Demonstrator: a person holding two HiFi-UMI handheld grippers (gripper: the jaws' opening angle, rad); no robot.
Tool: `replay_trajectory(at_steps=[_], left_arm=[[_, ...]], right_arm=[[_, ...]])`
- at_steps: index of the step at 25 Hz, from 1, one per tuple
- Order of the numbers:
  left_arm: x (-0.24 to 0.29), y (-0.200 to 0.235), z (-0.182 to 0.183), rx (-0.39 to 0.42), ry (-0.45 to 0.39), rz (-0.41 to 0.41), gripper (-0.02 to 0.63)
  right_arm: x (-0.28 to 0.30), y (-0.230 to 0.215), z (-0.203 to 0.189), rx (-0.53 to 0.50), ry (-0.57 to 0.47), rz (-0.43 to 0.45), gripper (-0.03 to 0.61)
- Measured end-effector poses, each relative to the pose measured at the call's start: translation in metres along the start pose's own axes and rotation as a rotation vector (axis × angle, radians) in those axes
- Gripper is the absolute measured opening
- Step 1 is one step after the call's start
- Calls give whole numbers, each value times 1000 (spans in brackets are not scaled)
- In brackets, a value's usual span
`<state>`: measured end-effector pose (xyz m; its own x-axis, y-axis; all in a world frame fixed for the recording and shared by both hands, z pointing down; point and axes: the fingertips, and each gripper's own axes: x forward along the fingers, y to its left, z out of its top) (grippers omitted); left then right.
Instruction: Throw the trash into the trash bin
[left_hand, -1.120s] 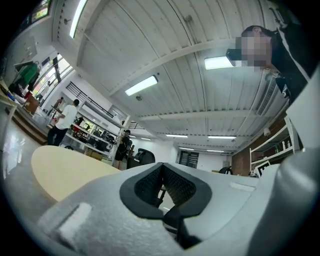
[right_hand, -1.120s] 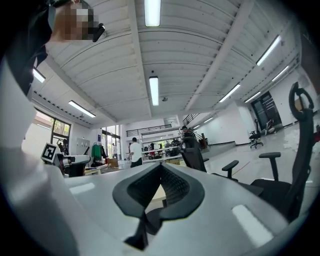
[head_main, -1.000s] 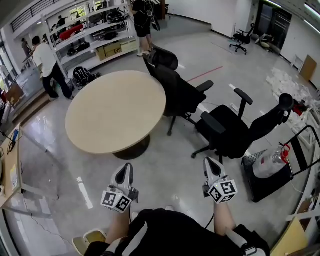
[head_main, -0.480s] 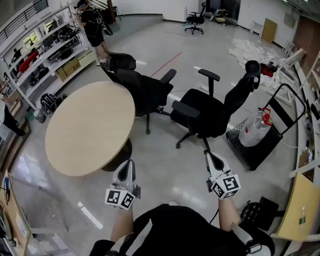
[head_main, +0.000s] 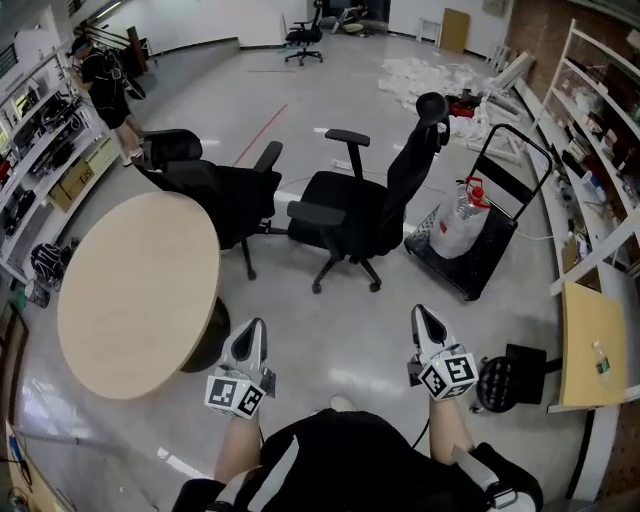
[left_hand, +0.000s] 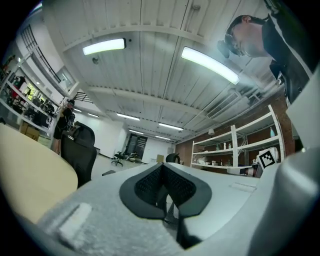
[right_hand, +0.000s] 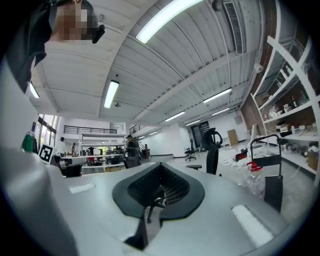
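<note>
Trash bag (head_main: 456, 228) sits on the cart (head_main: 478, 268) — right gripper view catches it, left gripper view doesn't. Left gripper (head_main: 254, 331) and right gripper (head_main: 425, 318) both pressed together, empty; table (head_main: 130, 290) has slid left.

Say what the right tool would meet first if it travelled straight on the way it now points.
Probably the black office chair with the headrest. The right tool points across open floor towards it, and the right gripper view shows chair legs straight ahead. Depth is hard to judge.

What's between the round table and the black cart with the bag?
One black chair and a second black chair, in the head view.
</note>
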<state>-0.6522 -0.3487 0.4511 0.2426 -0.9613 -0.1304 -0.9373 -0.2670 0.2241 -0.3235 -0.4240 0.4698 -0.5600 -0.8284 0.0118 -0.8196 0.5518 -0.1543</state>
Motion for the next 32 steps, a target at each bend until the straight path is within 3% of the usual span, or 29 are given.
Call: replay_trajectory(at_steps=[8,16,23,32], left_arm=[[20,-38,-18,-26,53,-227,2],[28,-104,-46,-70,111,-418,2],[51,-143,-45,-71,97,-471,2],[90,-271,-64,-110,87,-623,2]], right_arm=[[-82,-6,1,9,-33,-234,5],[-161,-12,-9,21,-46,-397,5],[-207,-51,8,10,-100,-492,5],[-294,-118,48,-42,-176,-595,5]])
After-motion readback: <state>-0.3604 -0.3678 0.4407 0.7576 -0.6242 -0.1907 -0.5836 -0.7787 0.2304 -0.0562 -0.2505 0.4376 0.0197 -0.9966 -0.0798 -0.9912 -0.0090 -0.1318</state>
